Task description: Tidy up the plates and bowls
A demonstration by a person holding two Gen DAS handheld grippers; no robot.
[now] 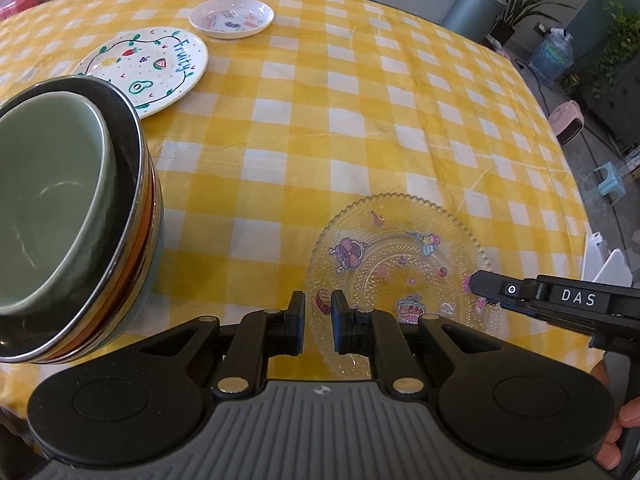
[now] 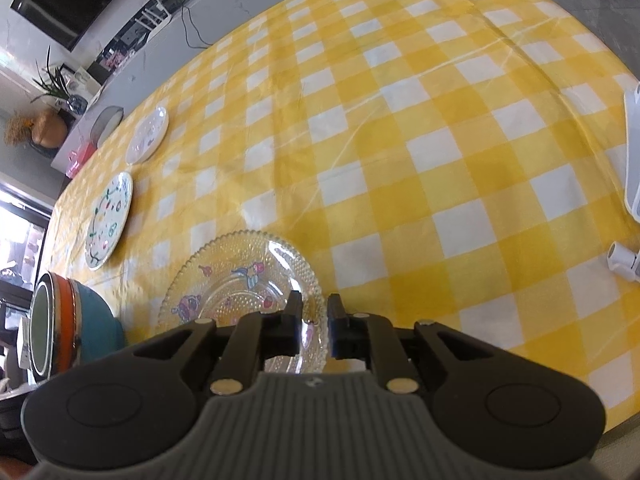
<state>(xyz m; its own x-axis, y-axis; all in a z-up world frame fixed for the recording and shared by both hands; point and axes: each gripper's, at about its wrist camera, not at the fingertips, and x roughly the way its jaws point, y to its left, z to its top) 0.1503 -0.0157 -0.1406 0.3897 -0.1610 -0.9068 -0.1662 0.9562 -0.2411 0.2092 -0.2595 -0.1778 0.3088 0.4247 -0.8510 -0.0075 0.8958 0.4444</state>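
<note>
While both grippers hang low over the near edge of the counter (image 1: 360,92), the clear glass plate (image 1: 400,248) with its beaded, scalloped rim lies flat on the yellow checked cloth right under them. The left gripper (image 1: 318,320) has its fingers (image 1: 297,312) parted only by a narrow gap, holding nothing, poised over the plate's near-left rim. The right gripper (image 2: 312,320) is likewise slightly parted and holds nothing; in its own view the plate's right rim (image 2: 316,320) appears in the gap, though I cannot tell whether the pads touch the glass. From the left wrist view it reaches in from 3 o'clock, its tip (image 1: 486,286) over the plate's right edge.

At 9 o'clock stands the stack of bowls (image 1: 80,220): a green bowl (image 1: 44,200) nested in a steel-rimmed one, orange and teal beneath, apart from the glass plate with bare cloth between. Beyond the stack at 11 o'clock lies the white "Fruity" plate (image 1: 160,68), and past that, near the far edge, the small white dish (image 1: 232,16), the two close but not touching.

From 12 to 2 o'clock the cloth runs open right to the counter's far and right edges. At 3 o'clock in the right wrist view, white plastic pieces (image 2: 632,152) sit at the edge.
</note>
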